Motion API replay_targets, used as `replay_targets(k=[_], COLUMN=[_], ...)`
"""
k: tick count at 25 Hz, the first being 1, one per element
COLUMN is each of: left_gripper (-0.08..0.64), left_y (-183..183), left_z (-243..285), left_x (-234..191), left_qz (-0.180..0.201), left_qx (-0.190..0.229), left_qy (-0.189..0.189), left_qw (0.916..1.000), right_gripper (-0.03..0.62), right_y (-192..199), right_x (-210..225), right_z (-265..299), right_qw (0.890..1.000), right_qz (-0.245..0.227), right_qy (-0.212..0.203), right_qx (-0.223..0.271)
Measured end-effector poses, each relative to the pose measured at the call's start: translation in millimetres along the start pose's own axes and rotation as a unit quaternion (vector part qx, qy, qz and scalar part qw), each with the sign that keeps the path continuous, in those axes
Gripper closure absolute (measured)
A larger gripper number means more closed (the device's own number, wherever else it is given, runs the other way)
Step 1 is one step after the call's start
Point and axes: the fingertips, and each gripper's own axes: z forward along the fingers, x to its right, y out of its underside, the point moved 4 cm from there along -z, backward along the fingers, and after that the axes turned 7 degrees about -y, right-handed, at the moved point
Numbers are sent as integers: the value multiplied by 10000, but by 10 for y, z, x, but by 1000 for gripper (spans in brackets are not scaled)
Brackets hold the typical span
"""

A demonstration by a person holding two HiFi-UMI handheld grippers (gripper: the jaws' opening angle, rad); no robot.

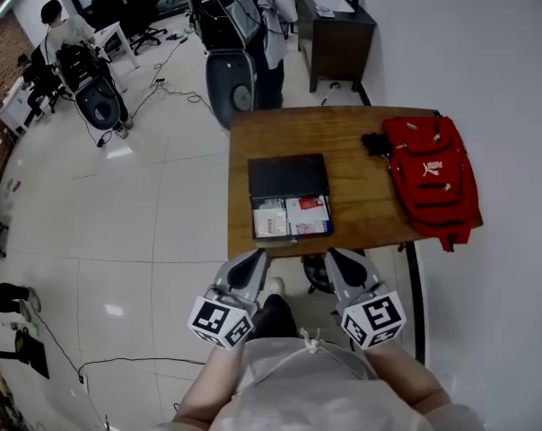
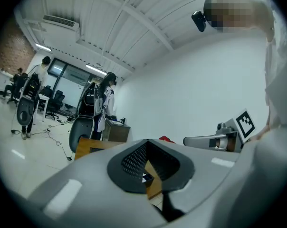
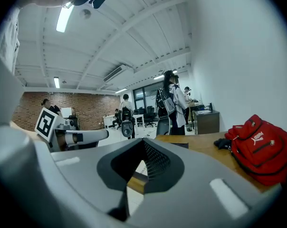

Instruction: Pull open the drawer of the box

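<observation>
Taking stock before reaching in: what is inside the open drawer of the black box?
Flat white and red printed packets fill the drawer, side by side. Anything beneath them, or farther back under the black box top, is covered.

Matt wooden table (image 1: 361,206), red cloth backpack (image 1: 432,182), dark matt box (image 1: 287,176), glossy pale floor (image 1: 118,214)

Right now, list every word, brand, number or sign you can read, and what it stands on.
"PUMA", in white beside a logo: on the red backpack.
Too small to read: the print on the packets in the drawer.
No words: only square black-and-white markers on the left gripper and right gripper.
</observation>
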Motion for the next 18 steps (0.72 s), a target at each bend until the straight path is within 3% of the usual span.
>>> replay_targets(k=[5, 10, 18], left_gripper=[554, 554, 554], left_y=[154, 132, 15], left_z=[-263, -355, -546], left_x=[261, 451, 338], left_qz=[113, 151, 156], left_qx=[-81, -116, -22], left_qy=[-83, 59, 39], left_qw=[9999, 9998, 9999], right_gripper=[586, 586, 586], right_y=[188, 124, 21], right_x=[-152, -231, -351], right_z=[-366, -546, -495], right_qw=[9999, 9998, 9999], right_qz=[88, 99, -31], right_qy=[-74, -148, 21], right_qx=[-37, 121, 139])
